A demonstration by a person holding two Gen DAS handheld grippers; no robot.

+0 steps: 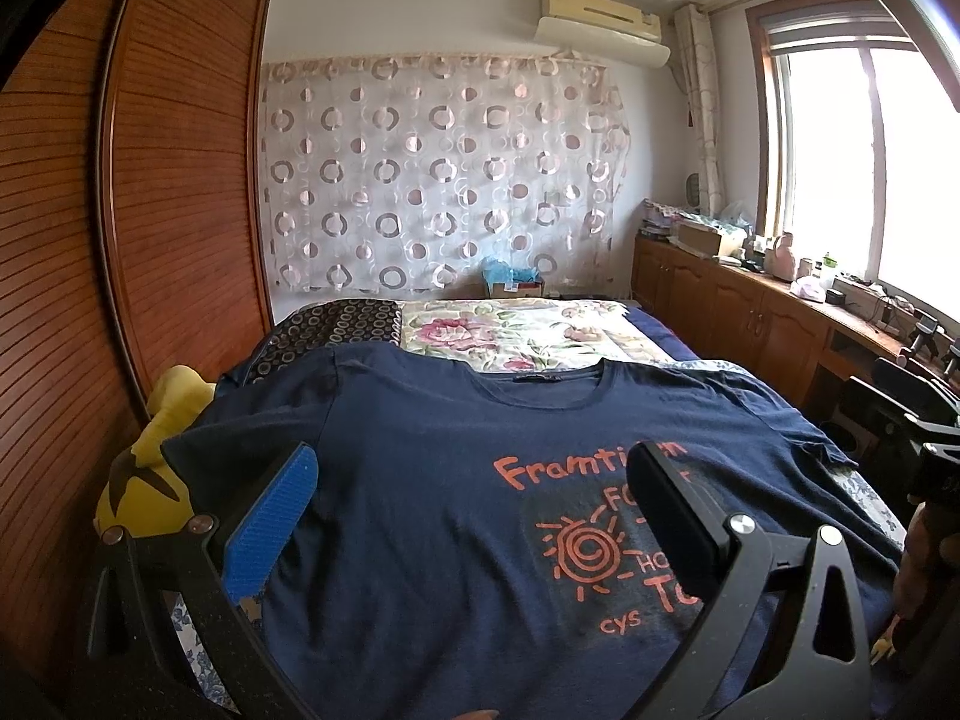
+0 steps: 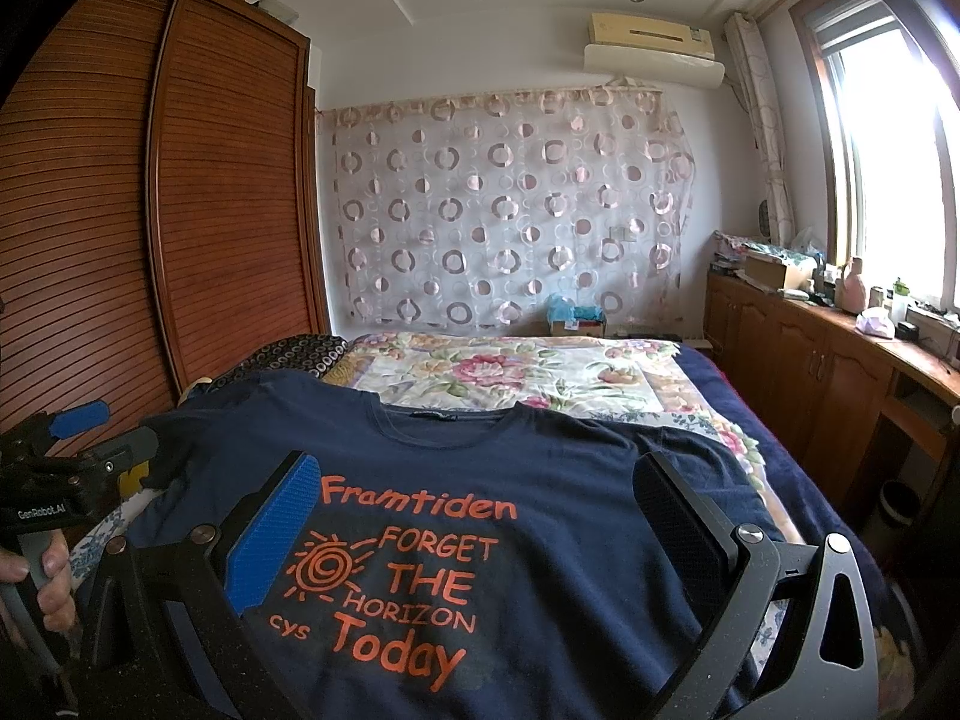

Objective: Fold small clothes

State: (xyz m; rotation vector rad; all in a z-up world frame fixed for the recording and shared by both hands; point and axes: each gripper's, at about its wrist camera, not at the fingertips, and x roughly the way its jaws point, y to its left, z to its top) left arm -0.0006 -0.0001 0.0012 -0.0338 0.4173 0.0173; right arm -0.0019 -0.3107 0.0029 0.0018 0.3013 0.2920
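Observation:
A navy T-shirt (image 1: 432, 480) with orange print lies flat, front up, on the bed, collar toward the far end; it also shows in the right wrist view (image 2: 540, 468). My left gripper (image 1: 474, 468) is open and empty, hovering over the shirt's left half. My right gripper (image 2: 474, 480) is open and empty, hovering over the printed chest. The left gripper also shows at the left edge of the right wrist view (image 2: 90, 432), beside the shirt's left sleeve.
A floral quilt (image 2: 510, 372) covers the bed beyond the shirt. A yellow plush toy (image 1: 156, 480) lies by the wooden wardrobe (image 1: 180, 180) on the left. A wooden cabinet (image 2: 810, 360) with clutter runs along the right under the window.

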